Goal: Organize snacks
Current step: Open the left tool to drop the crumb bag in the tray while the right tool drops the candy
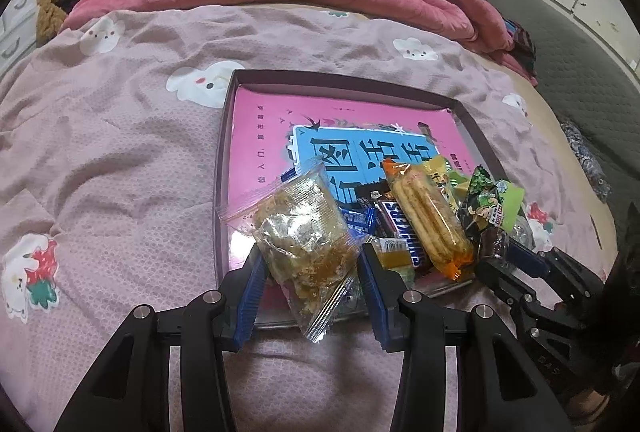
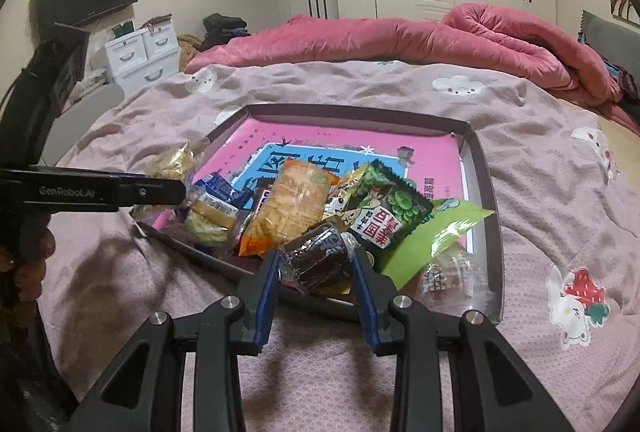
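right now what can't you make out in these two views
- Snacks under the pile: in both views the biscuit pack and green pea bag cover them.
- Tray near edge: left wrist view, hidden by the left gripper and its clear pastry bag.
- Dark snack label: right wrist view, too crinkled to read, flanked by the right gripper fingers.
- Person: only a hand, cut off at the right wrist view's left edge.

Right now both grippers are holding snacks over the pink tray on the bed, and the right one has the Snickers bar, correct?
Not quite. The right gripper holds a dark brown wrapped snack, as the right wrist view shows. The Snickers bar lies in the pink tray.
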`<state>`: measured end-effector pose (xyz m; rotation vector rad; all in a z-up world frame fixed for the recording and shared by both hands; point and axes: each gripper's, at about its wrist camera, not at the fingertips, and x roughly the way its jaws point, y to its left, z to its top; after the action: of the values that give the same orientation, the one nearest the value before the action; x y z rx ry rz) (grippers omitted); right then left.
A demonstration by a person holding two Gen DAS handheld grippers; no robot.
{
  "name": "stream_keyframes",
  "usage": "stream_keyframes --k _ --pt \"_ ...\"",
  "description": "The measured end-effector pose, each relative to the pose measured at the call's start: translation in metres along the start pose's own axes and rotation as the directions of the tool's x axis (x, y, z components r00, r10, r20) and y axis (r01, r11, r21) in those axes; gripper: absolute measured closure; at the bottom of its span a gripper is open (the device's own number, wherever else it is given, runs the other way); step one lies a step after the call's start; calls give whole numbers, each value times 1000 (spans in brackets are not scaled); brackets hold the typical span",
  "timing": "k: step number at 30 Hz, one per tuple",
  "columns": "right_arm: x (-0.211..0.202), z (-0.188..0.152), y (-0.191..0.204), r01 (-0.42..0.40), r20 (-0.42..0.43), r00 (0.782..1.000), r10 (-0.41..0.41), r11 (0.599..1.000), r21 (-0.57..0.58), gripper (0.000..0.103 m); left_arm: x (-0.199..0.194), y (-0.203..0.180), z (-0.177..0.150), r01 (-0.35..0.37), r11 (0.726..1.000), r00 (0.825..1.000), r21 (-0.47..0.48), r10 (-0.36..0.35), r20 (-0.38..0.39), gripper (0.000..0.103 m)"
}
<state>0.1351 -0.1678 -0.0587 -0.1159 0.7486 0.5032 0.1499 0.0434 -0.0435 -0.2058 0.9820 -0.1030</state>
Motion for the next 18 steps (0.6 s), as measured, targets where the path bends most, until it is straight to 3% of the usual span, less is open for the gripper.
stream_keyframes --k 11,18 --pt "9 3 -11 61 10 998 -61 998 20 67 7 1 1 3 1000 1000 -9 -3 -7 55" --pt "9 3 -8 37 22 999 -37 999 9 67 9 2 0 5 1000 1000 -10 -5 -9 55"
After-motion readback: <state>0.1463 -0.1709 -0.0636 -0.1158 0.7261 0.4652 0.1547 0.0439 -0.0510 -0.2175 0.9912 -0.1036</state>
